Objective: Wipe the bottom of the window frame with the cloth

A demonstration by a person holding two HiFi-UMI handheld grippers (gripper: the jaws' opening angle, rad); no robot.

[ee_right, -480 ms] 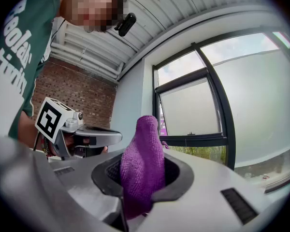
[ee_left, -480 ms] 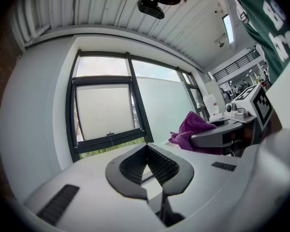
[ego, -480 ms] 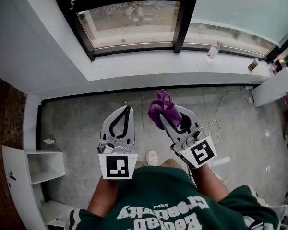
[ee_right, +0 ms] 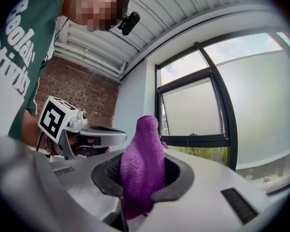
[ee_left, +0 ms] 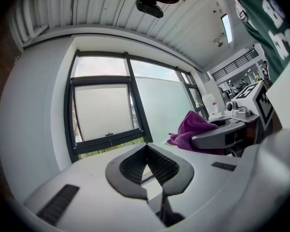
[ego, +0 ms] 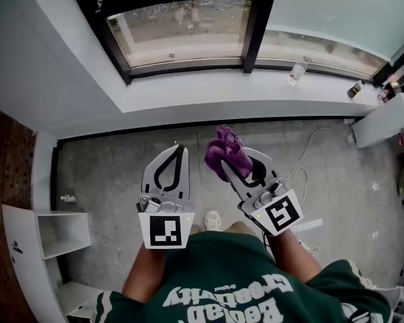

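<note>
1. The left gripper sits a little left of centre in the lower middle of the head view and points up the frame toward the window. In its own view the jaws are pressed together at the tips with nothing between them, leaving only a small oval gap behind the tips.
2. The right gripper is just beside it on the right, tilted slightly toward the upper left. Its jaws are clenched on the purple cloth, which bunches over the tips and sticks out past them.
3. In the right gripper view the cloth stands up as a tall fold between the pads and fills the space there.
4. The two grippers are near each other but apart, both held over the grey floor in the middle of the frame.
5. The dark window frame runs across the upper part of the head view. Its bottom rail lies just above a white sill, and the cloth is well apart from both.
6. A clear bottle lies on the sill at the upper right.
7. A white shelf stands at the lower left, and a pale cable trails over the floor at the right
</note>
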